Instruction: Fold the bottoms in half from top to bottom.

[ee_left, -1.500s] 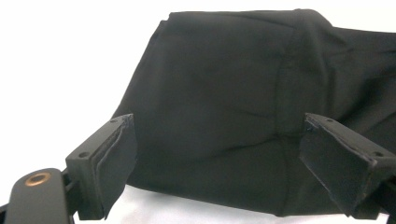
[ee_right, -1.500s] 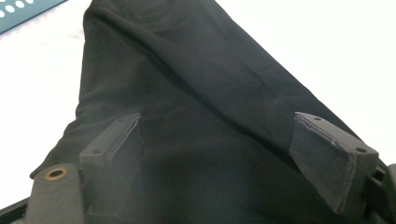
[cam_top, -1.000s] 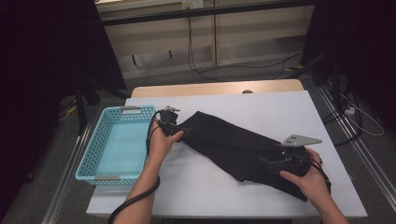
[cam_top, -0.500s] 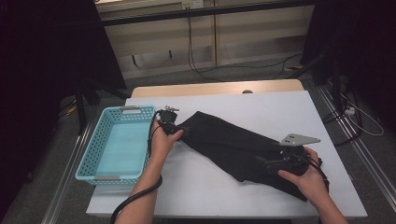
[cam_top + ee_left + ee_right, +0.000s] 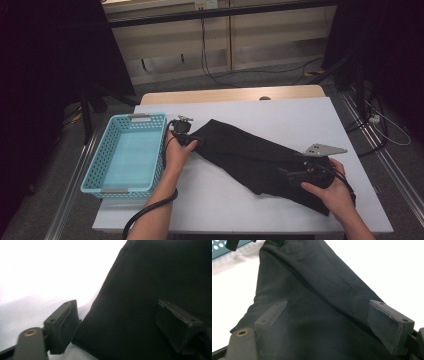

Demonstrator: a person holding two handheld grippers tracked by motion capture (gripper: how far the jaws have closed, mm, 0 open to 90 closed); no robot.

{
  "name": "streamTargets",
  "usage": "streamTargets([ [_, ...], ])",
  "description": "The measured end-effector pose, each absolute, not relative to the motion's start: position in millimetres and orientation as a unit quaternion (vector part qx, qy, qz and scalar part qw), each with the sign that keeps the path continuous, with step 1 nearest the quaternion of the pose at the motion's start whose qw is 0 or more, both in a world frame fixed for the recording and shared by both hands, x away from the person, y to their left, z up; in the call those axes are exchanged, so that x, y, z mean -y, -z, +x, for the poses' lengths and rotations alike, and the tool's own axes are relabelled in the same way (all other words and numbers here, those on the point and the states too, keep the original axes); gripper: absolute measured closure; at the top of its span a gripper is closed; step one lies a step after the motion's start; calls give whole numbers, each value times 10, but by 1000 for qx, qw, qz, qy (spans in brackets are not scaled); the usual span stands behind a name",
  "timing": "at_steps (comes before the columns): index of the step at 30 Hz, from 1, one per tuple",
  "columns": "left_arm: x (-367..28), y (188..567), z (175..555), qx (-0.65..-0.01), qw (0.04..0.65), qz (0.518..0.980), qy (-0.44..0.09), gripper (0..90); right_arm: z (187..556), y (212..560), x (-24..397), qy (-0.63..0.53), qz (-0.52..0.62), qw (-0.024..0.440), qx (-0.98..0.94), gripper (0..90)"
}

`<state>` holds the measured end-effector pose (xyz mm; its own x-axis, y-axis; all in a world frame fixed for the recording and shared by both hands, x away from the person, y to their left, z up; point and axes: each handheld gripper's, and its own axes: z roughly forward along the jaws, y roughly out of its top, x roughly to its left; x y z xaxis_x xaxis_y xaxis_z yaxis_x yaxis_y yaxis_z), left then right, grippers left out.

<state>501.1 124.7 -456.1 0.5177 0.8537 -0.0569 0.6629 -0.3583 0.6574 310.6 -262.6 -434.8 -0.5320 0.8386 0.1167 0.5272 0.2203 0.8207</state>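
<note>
A long black garment point(image 5: 250, 155) lies slantwise across the white table point(image 5: 300, 115). My left gripper point(image 5: 191, 142) is at its upper left end. In the left gripper view the garment's corner point(image 5: 155, 277) lies between the jaws of this gripper point(image 5: 116, 306). They have just been closing but still stand apart, with one pad point(image 5: 62, 325) at the cloth's edge. My right gripper point(image 5: 289, 175) rests on the garment's lower right end. In the right gripper view the jaws of that gripper point(image 5: 328, 305) stand wide over the dark fabric point(image 5: 317, 282).
A teal plastic basket point(image 5: 125, 155) stands at the table's left edge, close to my left hand. Bare white tabletop point(image 5: 225, 205) lies in front of the garment. Beyond the table is a floor with cables point(image 5: 210, 70).
</note>
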Motion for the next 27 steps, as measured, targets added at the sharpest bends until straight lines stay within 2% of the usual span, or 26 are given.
streamTargets([
  [3, -1245, 4533, 4985, -477, 315, 808, -145, 334, 3096, 4348, 2649, -436, 455, 181, -755, 179],
  [7, -1223, 4505, 4953, -481, 316, 808, -127, 537, 3101, 4358, 2662, -433, 457, 182, -756, 180],
  [12, -1203, 4460, 4976, -502, 311, 803, -85, 767, 3109, 4358, 2661, -435, 458, 182, -754, 180],
  [20, -1204, 4374, 4992, -503, 313, 803, -62, 836, 3105, 4361, 2703, -440, 462, 179, -750, 178],
  [27, -1312, 4174, 5059, -505, 319, 800, -56, 846, 3108, 4381, 2716, -434, 462, 177, -753, 163],
])
